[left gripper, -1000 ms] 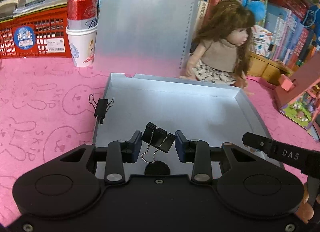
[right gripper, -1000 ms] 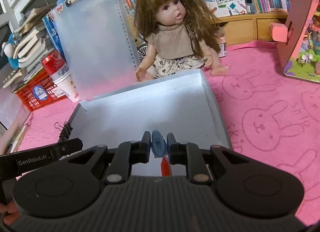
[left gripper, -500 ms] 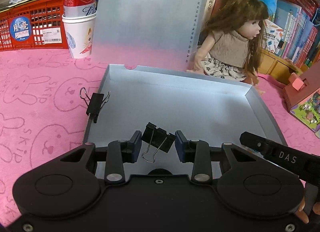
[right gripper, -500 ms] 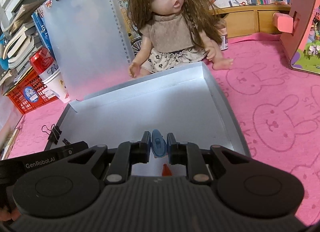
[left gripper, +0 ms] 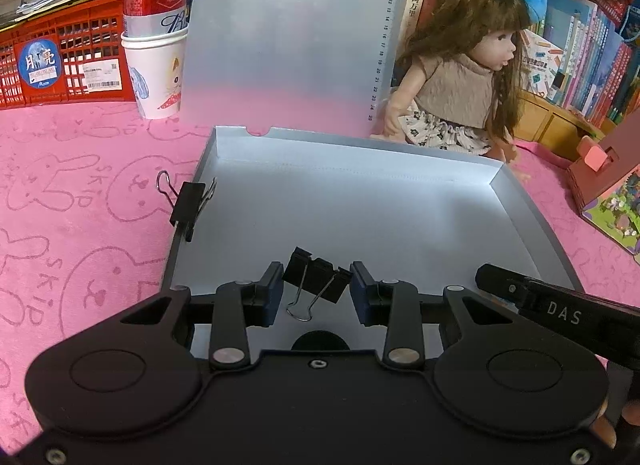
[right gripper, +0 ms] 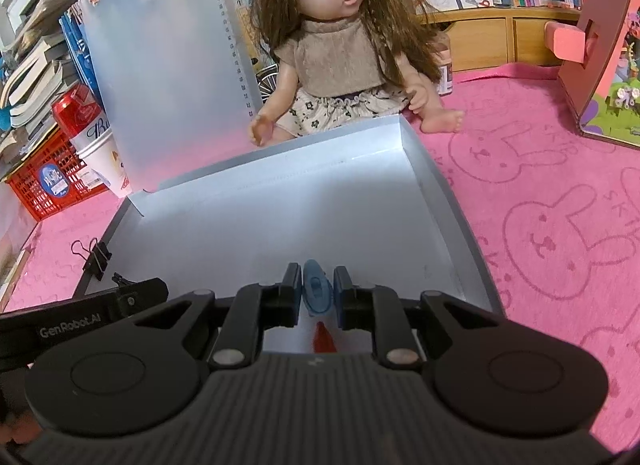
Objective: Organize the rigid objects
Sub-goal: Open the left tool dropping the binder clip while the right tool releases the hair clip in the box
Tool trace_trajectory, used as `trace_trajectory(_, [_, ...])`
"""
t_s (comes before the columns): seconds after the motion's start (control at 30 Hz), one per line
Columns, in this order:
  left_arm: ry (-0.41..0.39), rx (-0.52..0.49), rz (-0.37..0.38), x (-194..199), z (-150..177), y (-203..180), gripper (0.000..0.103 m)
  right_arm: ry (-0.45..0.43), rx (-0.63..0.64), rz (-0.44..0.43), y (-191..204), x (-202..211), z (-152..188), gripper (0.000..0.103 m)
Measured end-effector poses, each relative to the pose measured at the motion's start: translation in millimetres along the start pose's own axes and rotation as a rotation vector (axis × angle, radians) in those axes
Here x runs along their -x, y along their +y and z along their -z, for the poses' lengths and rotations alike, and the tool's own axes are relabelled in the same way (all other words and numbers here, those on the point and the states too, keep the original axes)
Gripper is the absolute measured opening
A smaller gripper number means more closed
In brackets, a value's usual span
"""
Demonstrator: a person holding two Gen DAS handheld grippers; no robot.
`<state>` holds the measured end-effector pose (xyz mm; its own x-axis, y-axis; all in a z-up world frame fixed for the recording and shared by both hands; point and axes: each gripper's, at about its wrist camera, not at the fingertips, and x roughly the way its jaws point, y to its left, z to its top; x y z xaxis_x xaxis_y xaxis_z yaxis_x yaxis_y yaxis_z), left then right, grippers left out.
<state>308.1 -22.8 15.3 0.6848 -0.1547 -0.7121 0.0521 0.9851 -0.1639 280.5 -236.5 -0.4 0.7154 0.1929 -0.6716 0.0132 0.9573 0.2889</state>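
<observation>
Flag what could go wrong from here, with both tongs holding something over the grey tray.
1. The left tongs pinch a binder clip by its ends, tilted; it may twist free and spring out when released.
2. The right tongs hold a thin blue clip in a narrow pinch; it could slip early.
3. Another binder clip sits on the tray wall; a bump from either hand could shift the tray.

Black tongs (left gripper: 316, 293), blue pads (left gripper: 362, 289)
</observation>
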Motion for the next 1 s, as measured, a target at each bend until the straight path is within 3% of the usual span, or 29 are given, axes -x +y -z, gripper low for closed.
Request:
trace_trajectory(0.37, [-0.004,-0.013,-0.008,5,4,0,0.035,-0.001,0.014,0.007,1,3,2,0.025])
trace_trajectory(0.43, [-0.002,-0.015,-0.009,6,5,0,0.035,-0.002,0.014,0.01,2,4,2,0.033])
trace_trajectory(0.47, [-0.001,-0.017,-0.01,7,5,0,0.035,-0.005,0.013,0.01,2,4,2,0.045])
trace_trajectory(0.5, [-0.003,-0.019,-0.011,7,5,0,0.037,-0.008,0.014,0.009,2,5,2,0.047])
trace_trajectory(0.6, [-0.012,-0.029,-0.02,11,6,0,0.045,-0.015,0.021,0.009,2,8,2,0.051])
trace_trajectory(1.0, [-0.047,-0.06,-0.009,35,10,-2,0.057,-0.041,0.076,-0.015,7,32,5,0.064])
